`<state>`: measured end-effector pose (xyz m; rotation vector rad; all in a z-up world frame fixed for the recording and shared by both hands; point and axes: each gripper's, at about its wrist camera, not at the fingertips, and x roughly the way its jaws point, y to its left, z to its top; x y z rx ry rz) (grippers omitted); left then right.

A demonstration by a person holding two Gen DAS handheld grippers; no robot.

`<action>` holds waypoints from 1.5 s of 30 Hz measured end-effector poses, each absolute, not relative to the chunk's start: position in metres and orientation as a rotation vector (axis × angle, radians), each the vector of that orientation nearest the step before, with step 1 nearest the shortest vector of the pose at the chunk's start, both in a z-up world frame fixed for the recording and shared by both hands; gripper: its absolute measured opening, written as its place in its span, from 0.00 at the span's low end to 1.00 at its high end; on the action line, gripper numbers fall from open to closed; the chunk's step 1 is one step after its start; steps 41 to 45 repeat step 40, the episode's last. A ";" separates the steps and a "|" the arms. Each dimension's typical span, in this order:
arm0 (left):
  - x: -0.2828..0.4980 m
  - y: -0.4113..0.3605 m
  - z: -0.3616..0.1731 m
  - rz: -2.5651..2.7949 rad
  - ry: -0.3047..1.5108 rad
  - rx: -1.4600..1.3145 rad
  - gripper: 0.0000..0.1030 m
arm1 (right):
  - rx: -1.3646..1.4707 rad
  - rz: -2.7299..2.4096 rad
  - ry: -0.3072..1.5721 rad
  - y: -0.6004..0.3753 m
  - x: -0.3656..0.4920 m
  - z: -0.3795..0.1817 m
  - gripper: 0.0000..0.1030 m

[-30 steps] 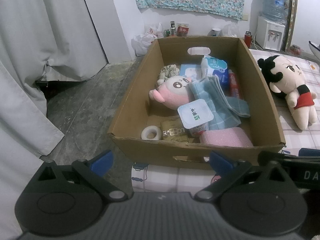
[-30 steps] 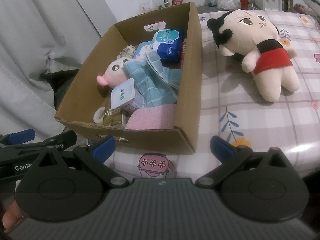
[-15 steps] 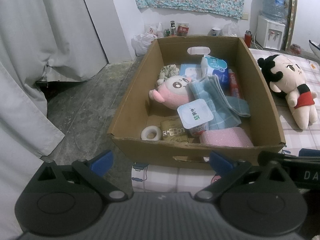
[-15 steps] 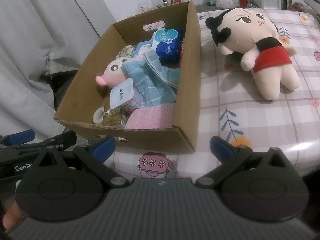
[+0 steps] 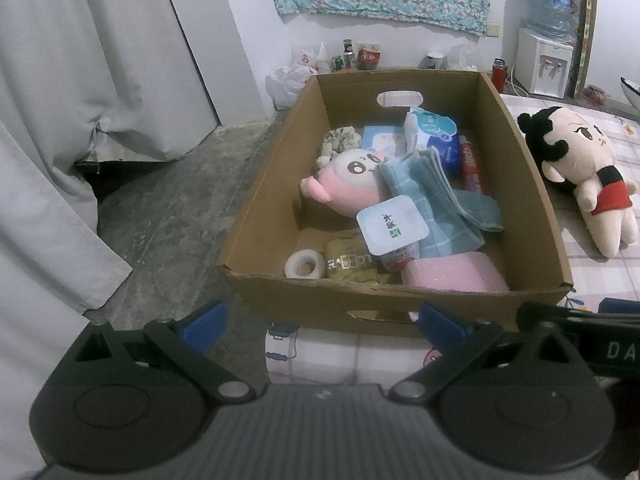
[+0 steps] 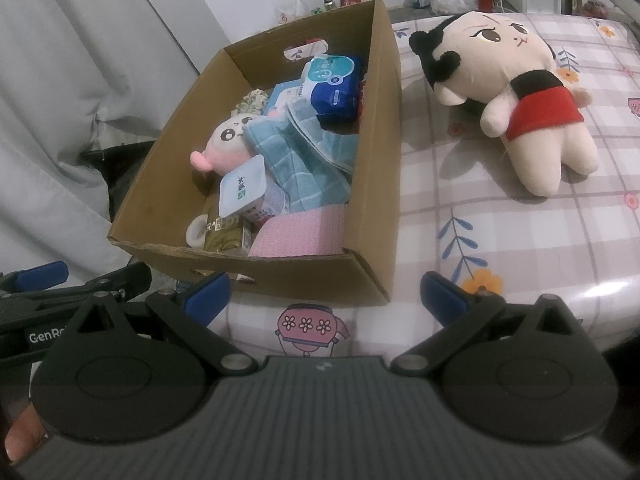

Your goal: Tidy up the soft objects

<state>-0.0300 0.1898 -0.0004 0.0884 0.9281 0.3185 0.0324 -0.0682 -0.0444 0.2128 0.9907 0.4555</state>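
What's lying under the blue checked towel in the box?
The blue checked towel drapes over part of the pink plush and rests against the pink roll. Anything beneath its middle is covered.

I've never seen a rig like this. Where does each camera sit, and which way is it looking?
Left wrist: on the left gripper, looking forward into the box; its own open fingers show, and the right gripper's edge.
Right wrist: on the right gripper, facing box and doll; open fingers, left gripper and a fingertip show.
Shared: box, doll, pink plush.
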 end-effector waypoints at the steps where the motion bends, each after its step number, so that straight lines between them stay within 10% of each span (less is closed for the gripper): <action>1: -0.030 0.190 0.000 0.319 0.928 0.088 1.00 | 0.212 0.454 0.991 -0.068 0.033 -0.045 0.99; 45: -0.029 0.189 0.000 0.318 0.931 0.091 1.00 | 0.226 0.446 0.999 -0.071 0.033 -0.046 0.99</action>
